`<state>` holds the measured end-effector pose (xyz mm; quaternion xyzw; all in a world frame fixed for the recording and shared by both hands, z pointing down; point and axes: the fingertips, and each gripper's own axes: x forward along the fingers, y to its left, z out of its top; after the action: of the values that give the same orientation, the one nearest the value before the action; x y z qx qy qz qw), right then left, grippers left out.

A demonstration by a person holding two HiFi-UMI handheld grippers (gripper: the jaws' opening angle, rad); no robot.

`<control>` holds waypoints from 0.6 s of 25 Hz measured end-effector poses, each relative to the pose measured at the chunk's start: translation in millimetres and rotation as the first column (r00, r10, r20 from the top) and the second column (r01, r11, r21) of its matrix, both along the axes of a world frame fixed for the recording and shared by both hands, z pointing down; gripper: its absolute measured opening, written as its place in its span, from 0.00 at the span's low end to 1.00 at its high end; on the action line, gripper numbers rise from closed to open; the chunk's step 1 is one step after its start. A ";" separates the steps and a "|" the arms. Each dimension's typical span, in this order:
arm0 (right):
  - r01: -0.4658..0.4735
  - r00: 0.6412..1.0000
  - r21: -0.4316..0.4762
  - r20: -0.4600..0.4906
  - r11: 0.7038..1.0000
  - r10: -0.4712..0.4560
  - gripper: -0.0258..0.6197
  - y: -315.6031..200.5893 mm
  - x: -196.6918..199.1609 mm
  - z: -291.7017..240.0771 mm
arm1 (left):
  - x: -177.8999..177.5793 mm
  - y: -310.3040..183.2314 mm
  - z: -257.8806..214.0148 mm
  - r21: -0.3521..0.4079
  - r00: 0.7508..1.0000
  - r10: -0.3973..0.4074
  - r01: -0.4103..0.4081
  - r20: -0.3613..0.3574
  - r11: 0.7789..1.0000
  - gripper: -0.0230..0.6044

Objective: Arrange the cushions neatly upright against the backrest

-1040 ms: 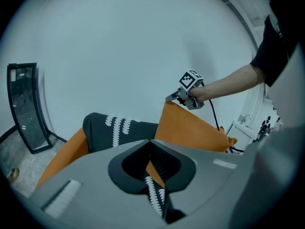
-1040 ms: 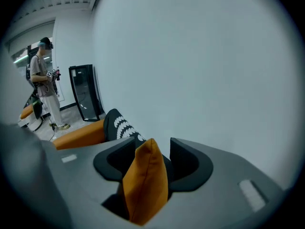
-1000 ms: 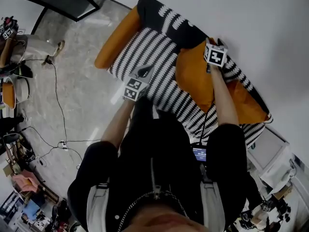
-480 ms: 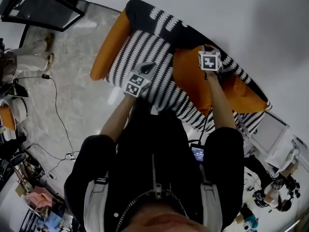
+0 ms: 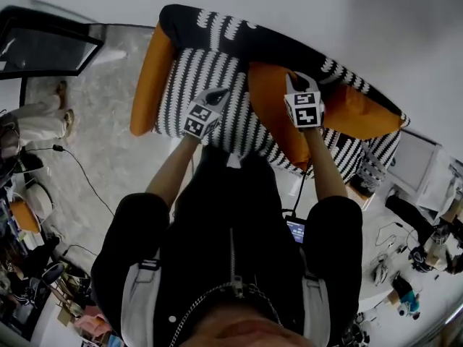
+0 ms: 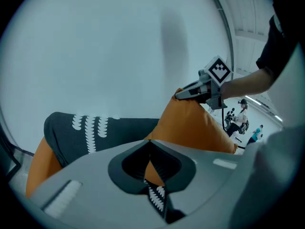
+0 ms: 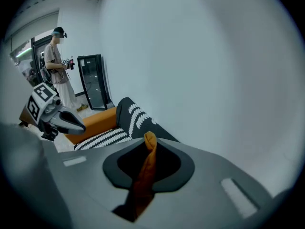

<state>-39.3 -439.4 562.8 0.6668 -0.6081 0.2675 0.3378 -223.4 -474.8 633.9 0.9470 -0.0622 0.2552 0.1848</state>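
An orange cushion (image 5: 269, 110) stands tilted on the striped sofa seat (image 5: 195, 78), in front of the dark backrest (image 5: 239, 36). My right gripper (image 5: 296, 79) is at the cushion's top corner, its jaws closing, and a fold of orange fabric (image 7: 148, 156) is pinched between them. My left gripper (image 5: 219, 94) hovers shut over the seat to the cushion's left and holds nothing. The left gripper view shows the cushion (image 6: 190, 128) with the right gripper (image 6: 190, 92) on its peak. A second orange cushion (image 5: 362, 114) lies against the backrest at the right.
An orange armrest (image 5: 148, 74) bounds the sofa's left end. A white wall rises behind the backrest. A black cabinet (image 7: 93, 87) and a standing person (image 7: 57, 75) are beyond the sofa's left end. Cables and clutter (image 5: 29, 215) lie on the floor at the left, and a desk with gear (image 5: 419, 215) at the right.
The right gripper has stayed at the orange cushion's top corner while the cushion has come more upright. The left gripper keeps its place over the seat. The head view has swung.
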 end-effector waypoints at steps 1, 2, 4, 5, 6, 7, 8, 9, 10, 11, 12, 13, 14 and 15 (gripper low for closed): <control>0.004 1.000 0.017 0.008 1.000 -0.004 0.09 8.0 -3.9 -5.1 | 2.8 1.9 1.6 0.003 1.000 0.017 -0.017 0.005 1.000 0.05; 0.010 1.000 0.037 0.018 0.999 -0.011 0.09 16.2 -8.8 -10.5 | 4.9 3.7 2.9 0.005 0.999 0.035 -0.035 0.009 0.999 0.05; 0.029 0.999 0.067 0.044 0.997 -0.032 0.09 36.8 -21.5 -19.9 | 7.7 8.6 4.9 0.005 0.997 0.072 -0.073 0.019 0.997 0.06; 0.042 0.997 0.072 0.064 0.996 -0.047 0.09 50.4 -27.8 -22.3 | 10.2 11.8 5.9 0.004 0.996 0.091 -0.091 0.024 0.996 0.07; 0.057 0.994 0.075 0.087 0.995 -0.064 0.09 65.1 -32.9 -23.7 | 14.2 15.2 7.1 0.005 0.993 0.110 -0.111 0.029 0.994 0.09; 0.074 0.990 0.078 0.112 0.994 -0.082 0.09 79.8 -36.9 -24.7 | 19.2 18.5 8.4 0.007 0.991 0.129 -0.130 0.033 0.992 0.11; 0.088 0.985 0.081 0.139 0.993 -0.098 0.10 94.5 -39.9 -25.3 | 24.7 21.6 9.8 0.010 0.988 0.147 -0.148 0.036 0.989 0.11; 0.092 0.981 0.086 0.164 0.992 -0.106 0.10 109.3 -41.0 -25.9 | 30.9 25.1 11.2 0.013 0.986 0.164 -0.164 0.039 0.986 0.12; 0.085 0.978 0.093 0.183 0.992 -0.101 0.10 124.3 -39.5 -26.7 | 38.1 29.2 12.6 0.018 0.983 0.179 -0.180 0.040 0.984 0.13; 0.069 0.977 0.102 0.195 0.992 -0.088 0.10 139.0 -35.6 -27.7 | 46.3 34.1 14.3 0.024 0.980 0.193 -0.194 0.040 0.981 0.15; 0.047 0.977 0.113 0.200 0.993 -0.069 0.09 153.0 -29.6 -28.4 | 55.4 39.3 15.9 0.031 0.978 0.206 -0.207 0.041 0.978 0.16; 0.024 0.978 0.125 0.201 0.992 -0.049 0.09 165.8 -22.4 -28.9 | 64.8 44.4 17.3 0.038 0.975 0.216 -0.218 0.046 0.975 0.18; 0.000 0.979 0.139 0.202 0.990 -0.028 0.09 177.9 -14.6 -29.1 | 74.1 49.7 19.3 0.046 0.973 0.224 -0.226 0.054 0.973 0.19; -0.024 0.979 0.151 0.205 0.988 -0.008 0.09 190.2 -6.1 -29.1 | 83.1 55.8 22.4 0.053 0.972 0.228 -0.231 0.064 0.971 0.20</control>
<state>-45.4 -249.2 533.7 0.6620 -0.6557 0.2886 0.2202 -140.3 -419.0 656.3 0.9452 0.0348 0.3002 0.1236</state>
